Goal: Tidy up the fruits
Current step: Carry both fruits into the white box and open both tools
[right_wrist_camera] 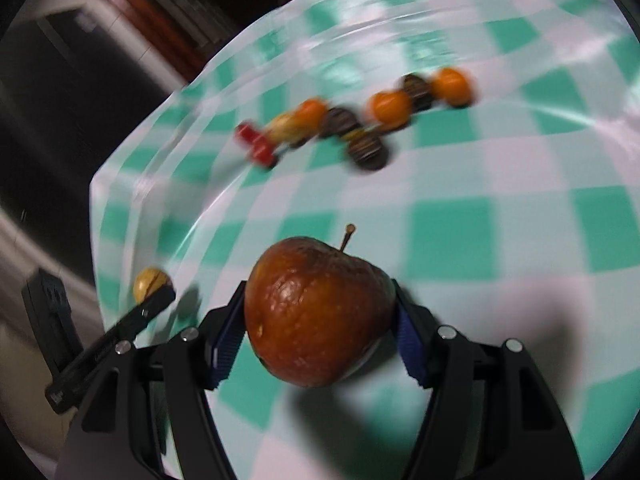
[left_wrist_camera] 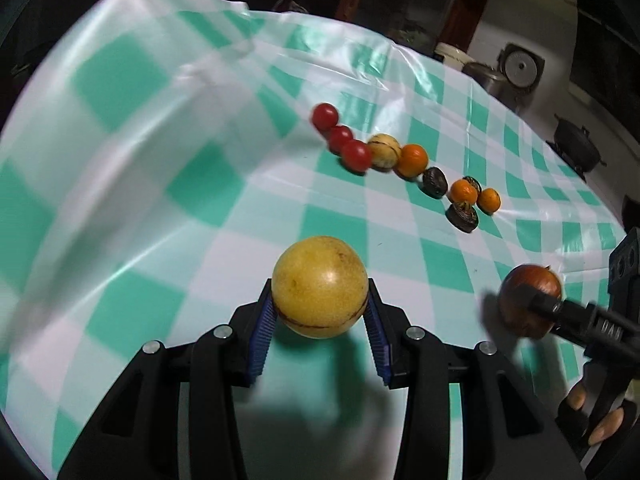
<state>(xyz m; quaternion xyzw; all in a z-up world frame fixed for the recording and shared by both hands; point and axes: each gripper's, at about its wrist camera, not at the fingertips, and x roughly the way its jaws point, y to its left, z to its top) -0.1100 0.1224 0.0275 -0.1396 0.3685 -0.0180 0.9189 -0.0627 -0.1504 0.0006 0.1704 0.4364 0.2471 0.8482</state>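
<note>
My left claw [left_wrist_camera: 320,312] grips a round yellow fruit [left_wrist_camera: 320,286] and my right claw [right_wrist_camera: 320,324] a wrinkled brown-red apple [right_wrist_camera: 318,310], both above the green-checked tablecloth [left_wrist_camera: 160,208]; next, placing each by the fruit row [left_wrist_camera: 400,160].

Glossy plastic tablecloth [left_wrist_camera: 200,200]; smooth waxy yellow fruit [left_wrist_camera: 320,286]; wrinkled, dull-skinned brown apple [right_wrist_camera: 318,312].

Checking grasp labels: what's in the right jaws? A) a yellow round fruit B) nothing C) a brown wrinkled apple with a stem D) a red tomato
C: in the right wrist view the brown wrinkled apple sits clamped between the blue pads; the yellow round fruit is in the left jaws instead.
</note>
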